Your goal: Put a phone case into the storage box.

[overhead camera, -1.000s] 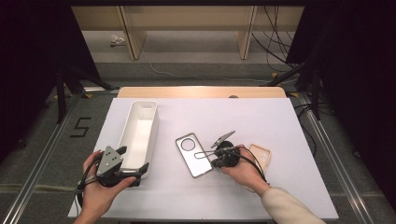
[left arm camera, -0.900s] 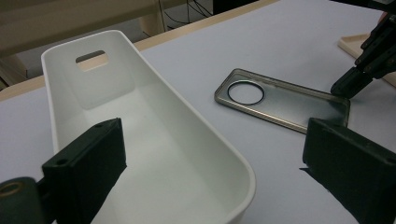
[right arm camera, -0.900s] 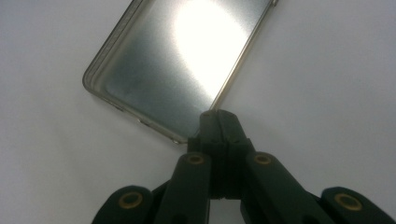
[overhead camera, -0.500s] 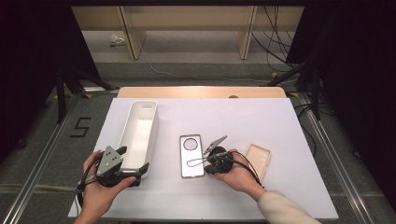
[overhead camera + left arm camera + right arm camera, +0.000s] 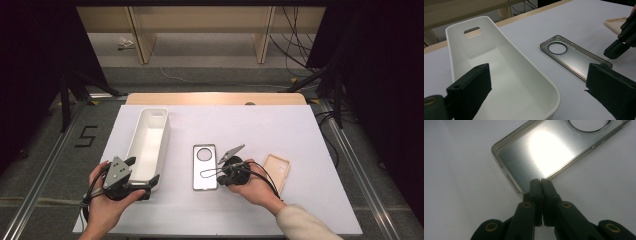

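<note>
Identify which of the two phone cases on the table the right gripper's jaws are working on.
The clear grey case with the round camera hole; the shut right gripper meets its edge. The beige case lies apart.

The left hand [image 5: 107, 197] wraps around the left gripper [image 5: 144, 172] from below, its two jaws spread wide apart and pointing away from the person. The right hand [image 5: 257, 187] comes in at a slant, sleeve showing at the wrist, and grasps the right gripper [image 5: 540, 181], whose jaws are pressed together with nothing between them, tips aimed towards the left hand's side
</note>
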The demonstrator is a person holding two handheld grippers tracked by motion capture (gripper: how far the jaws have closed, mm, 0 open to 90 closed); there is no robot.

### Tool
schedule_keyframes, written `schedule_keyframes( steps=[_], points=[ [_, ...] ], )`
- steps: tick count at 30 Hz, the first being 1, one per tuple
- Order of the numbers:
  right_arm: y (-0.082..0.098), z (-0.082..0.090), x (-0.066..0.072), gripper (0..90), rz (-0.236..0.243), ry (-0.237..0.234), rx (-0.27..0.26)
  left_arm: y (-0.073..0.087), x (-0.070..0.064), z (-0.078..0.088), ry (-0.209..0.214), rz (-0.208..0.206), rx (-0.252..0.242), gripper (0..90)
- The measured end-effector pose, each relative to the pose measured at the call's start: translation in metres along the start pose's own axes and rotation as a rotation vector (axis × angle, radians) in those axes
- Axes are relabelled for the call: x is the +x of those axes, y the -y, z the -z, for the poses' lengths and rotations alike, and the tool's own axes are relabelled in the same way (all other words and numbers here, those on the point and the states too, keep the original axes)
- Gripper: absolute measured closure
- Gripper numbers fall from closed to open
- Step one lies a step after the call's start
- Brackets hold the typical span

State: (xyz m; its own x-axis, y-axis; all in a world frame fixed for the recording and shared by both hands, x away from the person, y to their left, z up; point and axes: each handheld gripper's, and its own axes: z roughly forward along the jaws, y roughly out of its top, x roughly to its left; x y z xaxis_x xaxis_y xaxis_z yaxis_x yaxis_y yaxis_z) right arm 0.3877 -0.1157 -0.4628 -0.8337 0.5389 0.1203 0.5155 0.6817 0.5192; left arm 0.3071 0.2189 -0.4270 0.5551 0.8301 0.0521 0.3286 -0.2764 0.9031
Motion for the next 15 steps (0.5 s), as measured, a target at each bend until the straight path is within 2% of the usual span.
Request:
schedule_keyframes(
  steps=[3,6,8,9,10,11,12,14,15],
  points=[
    [0.0,0.0,0.0,88.7,-0.002,0.003,0.001,0.0,0.0,0.0,-0.003,0.001,-0.002,5.5],
    [-0.001,0.002,0.001,82.2,0.02,0.018,0.002,0.0,0.0,0.0,-0.002,0.002,-0.002,5.4],
    [-0.002,0.006,0.002,68.1,0.068,0.039,-0.014,0.0,0.0,0.001,-0.002,0.005,-0.004,5.4],
    [-0.002,0.006,0.002,68.1,0.068,0.039,-0.014,0.0,0.0,0.001,-0.002,0.005,-0.004,5.1],
    [-0.003,0.009,0.004,59.1,0.085,0.052,-0.014,0.0,0.001,0.001,0.004,0.011,-0.014,5.1],
    [-0.003,0.016,0.007,45.4,0.149,0.104,-0.052,0.0,0.0,0.001,0.007,0.016,-0.021,5.0],
    [-0.003,0.018,0.007,40.4,0.18,0.116,-0.055,0.0,0.0,0.001,0.006,0.014,-0.021,5.0],
    [-0.002,0.023,0.008,31.9,0.205,0.111,-0.057,0.0,0.0,0.001,0.006,0.013,-0.018,5.0],
    [-0.002,0.025,0.009,29.4,0.22,0.124,-0.065,0.0,0.0,0.001,0.006,0.014,-0.017,5.0]
  ],
)
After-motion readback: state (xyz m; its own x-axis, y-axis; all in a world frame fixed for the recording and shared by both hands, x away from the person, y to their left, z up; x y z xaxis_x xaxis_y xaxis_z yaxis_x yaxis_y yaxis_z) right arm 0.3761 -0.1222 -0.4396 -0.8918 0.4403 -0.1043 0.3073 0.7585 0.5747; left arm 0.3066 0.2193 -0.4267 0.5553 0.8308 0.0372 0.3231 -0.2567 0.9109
